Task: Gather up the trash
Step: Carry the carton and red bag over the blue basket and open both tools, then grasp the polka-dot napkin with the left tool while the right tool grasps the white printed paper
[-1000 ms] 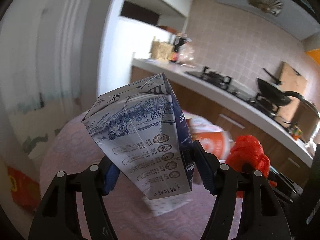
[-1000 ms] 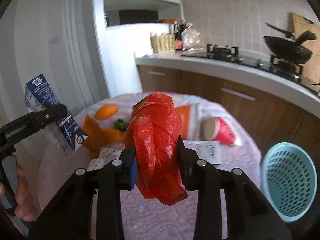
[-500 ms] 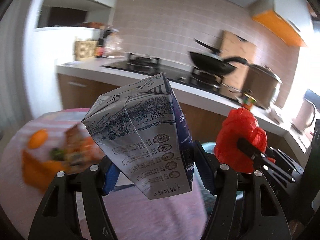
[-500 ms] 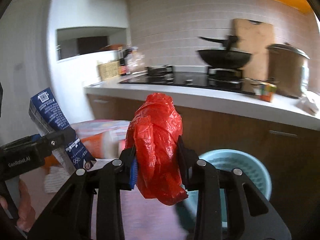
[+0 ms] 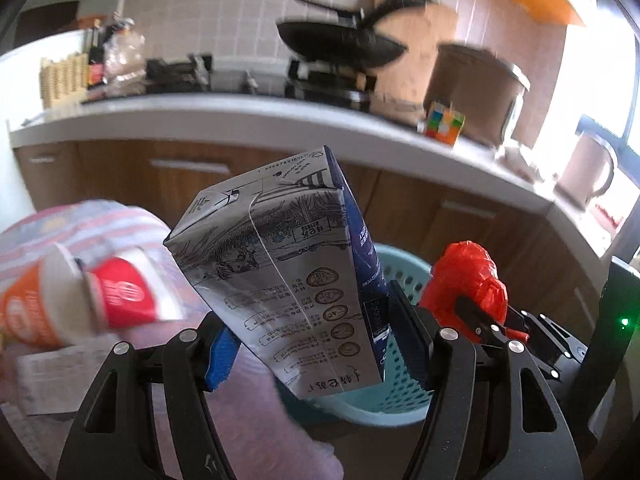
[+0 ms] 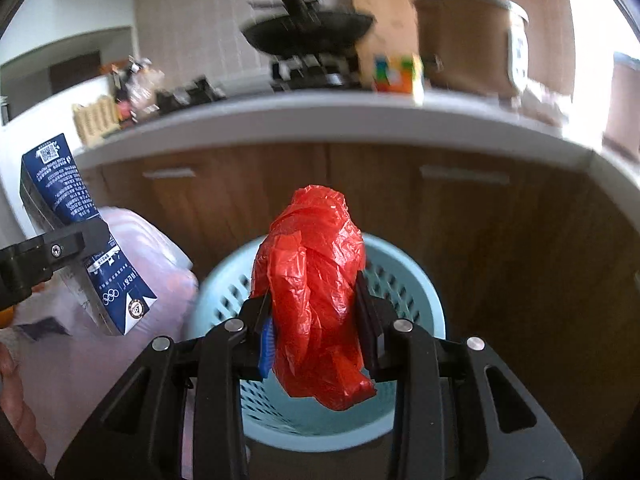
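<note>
My left gripper [image 5: 316, 344] is shut on a grey and blue milk carton [image 5: 280, 276], held tilted in the air at the table's edge. The carton also shows at the left of the right wrist view [image 6: 76, 232]. My right gripper [image 6: 316, 328] is shut on a crumpled red plastic bag [image 6: 316, 300], held directly above a light blue perforated basket [image 6: 404, 288] on the floor. The basket [image 5: 400, 400] and red bag [image 5: 464, 284] also show in the left wrist view, the basket partly hidden behind the carton.
A table with a pink cloth [image 5: 248, 420] lies left, carrying a red and orange cup [image 5: 80, 304] on its side and a paper slip [image 5: 48, 380]. Brown cabinets [image 6: 500, 240] and a white counter [image 6: 360, 120] with a wok [image 6: 308, 28] stand behind the basket.
Both grippers have swung right, away from the table and toward the blue basket, each still holding its item. The red bag now hangs over the basket's opening.
</note>
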Available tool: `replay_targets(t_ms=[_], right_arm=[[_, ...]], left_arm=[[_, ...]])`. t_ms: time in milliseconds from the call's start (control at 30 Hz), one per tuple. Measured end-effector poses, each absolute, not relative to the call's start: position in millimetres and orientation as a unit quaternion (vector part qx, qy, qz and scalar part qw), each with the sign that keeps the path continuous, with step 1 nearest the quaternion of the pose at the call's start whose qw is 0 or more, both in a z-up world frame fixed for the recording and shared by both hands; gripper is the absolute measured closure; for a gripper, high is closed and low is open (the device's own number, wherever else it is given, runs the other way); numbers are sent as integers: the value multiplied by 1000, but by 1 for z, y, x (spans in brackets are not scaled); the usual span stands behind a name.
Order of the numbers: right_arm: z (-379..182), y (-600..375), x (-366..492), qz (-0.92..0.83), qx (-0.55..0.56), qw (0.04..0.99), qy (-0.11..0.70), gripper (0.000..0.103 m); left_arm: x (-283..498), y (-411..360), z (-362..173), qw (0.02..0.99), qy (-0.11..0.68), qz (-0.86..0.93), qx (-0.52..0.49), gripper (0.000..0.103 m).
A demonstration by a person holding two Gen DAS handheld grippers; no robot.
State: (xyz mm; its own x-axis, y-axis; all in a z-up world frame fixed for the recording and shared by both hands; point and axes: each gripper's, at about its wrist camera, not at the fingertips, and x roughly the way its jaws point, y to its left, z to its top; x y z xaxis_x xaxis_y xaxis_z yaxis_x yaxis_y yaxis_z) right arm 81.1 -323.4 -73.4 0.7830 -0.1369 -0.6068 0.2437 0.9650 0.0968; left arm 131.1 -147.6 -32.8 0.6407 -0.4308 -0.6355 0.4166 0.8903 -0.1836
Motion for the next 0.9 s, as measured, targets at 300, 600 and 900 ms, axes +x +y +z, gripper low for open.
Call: replay_targets(t_ms=[300,600,900], right_arm=[[-134,-350,108,-87,128,900,407,67],[-138,-350,106,-91,121,901,405,47],[-89,-329,93,-70,115,925,355,47]], left_arm=[[158,-178,-91,867,434,-243,17,32],[155,-168,-87,871,432,-234,15,19],[117,-124,-42,909,363,-206,-7,19]])
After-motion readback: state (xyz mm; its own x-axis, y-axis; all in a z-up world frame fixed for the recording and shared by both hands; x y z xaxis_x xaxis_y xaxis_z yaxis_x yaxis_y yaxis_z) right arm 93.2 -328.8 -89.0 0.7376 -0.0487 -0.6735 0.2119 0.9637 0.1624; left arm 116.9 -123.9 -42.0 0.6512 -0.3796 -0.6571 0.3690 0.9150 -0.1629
